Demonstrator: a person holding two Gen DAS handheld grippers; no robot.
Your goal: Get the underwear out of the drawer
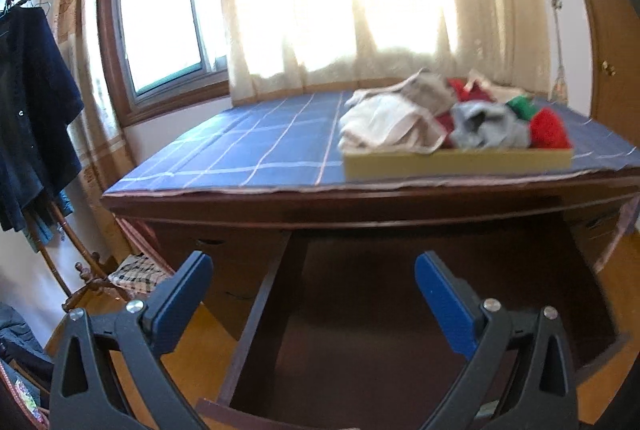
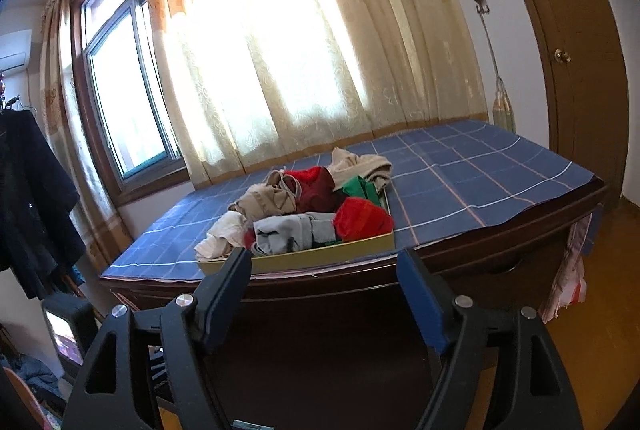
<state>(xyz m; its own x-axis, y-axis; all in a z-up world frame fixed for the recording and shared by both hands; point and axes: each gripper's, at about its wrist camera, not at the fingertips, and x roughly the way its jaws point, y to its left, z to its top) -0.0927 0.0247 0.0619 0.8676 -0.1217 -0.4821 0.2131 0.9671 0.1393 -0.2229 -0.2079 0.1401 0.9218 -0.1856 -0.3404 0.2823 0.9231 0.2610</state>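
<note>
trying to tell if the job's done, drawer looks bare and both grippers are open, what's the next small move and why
Probably tip the left gripper down to check the drawer. What shows of its inside looks dark and bare, but the near end is cut off. The underwear is already heaped in the tray on the desk, and the right gripper is open with nothing between its fingers.

The left tongs (image 1: pixel 314 276) are wide open, nothing between the blue pads (image 1: pixel 444 304) – they point forward and a little downward. The right tongs (image 2: pixel 324 282) are open too, with an empty gap – also tilted slightly down. No hand or sleeve shows in either view; only the black arms of the tongs.
</note>
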